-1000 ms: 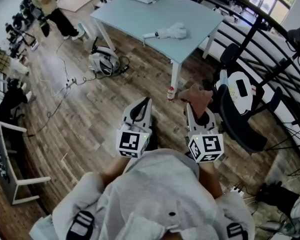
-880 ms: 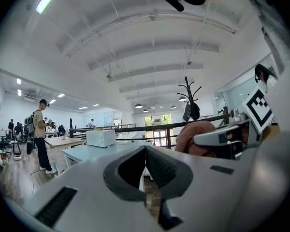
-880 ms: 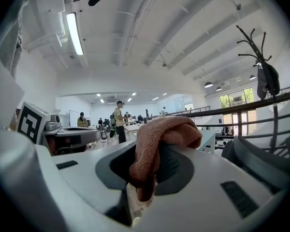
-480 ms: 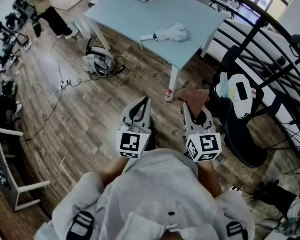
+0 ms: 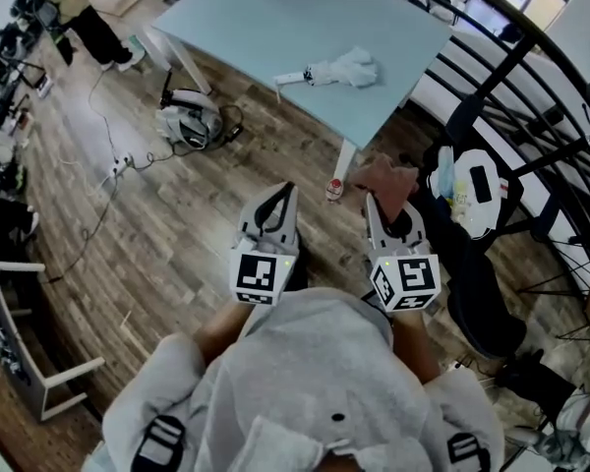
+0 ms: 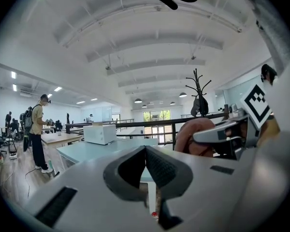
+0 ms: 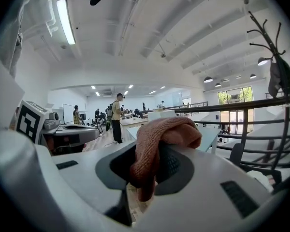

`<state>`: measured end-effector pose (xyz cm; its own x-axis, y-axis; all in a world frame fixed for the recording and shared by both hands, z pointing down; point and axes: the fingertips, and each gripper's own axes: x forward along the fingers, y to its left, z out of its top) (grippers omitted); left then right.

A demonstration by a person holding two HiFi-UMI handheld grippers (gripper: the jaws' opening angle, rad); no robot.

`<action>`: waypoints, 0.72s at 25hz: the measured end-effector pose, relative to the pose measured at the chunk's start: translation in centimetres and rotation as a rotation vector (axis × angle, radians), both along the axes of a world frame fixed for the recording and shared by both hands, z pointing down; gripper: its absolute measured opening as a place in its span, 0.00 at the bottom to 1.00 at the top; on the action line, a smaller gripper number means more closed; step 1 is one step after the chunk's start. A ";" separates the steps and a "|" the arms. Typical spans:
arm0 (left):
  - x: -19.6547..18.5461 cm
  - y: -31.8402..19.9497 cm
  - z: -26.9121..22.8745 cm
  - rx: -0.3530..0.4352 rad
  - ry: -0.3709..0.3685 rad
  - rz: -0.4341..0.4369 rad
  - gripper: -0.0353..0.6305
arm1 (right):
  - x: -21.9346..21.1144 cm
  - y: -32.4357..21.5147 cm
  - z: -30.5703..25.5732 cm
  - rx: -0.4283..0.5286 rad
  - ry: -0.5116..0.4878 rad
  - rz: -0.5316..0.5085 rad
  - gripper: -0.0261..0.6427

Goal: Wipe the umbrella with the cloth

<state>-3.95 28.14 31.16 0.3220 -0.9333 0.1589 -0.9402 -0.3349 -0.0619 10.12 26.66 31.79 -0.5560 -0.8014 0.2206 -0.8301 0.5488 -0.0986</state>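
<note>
A pale blue table [image 5: 265,23] stands on a wooden plank floor [image 5: 167,234] beside a black railing [image 5: 516,57]. The folded white umbrella [image 5: 342,68] lies near the table's edge, well apart from both grippers. The left gripper [image 5: 285,195] has its fingers together and empty. The right gripper [image 5: 375,206] has its fingers clamped on the pink cloth [image 5: 388,177]. Cables [image 5: 113,160] trail across the floor.

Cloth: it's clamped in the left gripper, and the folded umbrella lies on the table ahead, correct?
No. The cloth is clamped in the right gripper, not the left, as the right gripper view shows. The left gripper is shut and empty. The folded umbrella does lie on the table ahead.
</note>
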 end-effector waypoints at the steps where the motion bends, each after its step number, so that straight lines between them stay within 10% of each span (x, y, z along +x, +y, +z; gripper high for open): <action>1: -0.4 -0.8 0.0 -0.006 0.000 0.002 0.08 | -0.3 -0.8 0.1 -0.007 0.003 0.005 0.16; 18: -7.7 -13.9 1.8 -0.047 0.032 0.075 0.08 | -2.8 -14.1 0.9 -0.046 0.068 0.174 0.16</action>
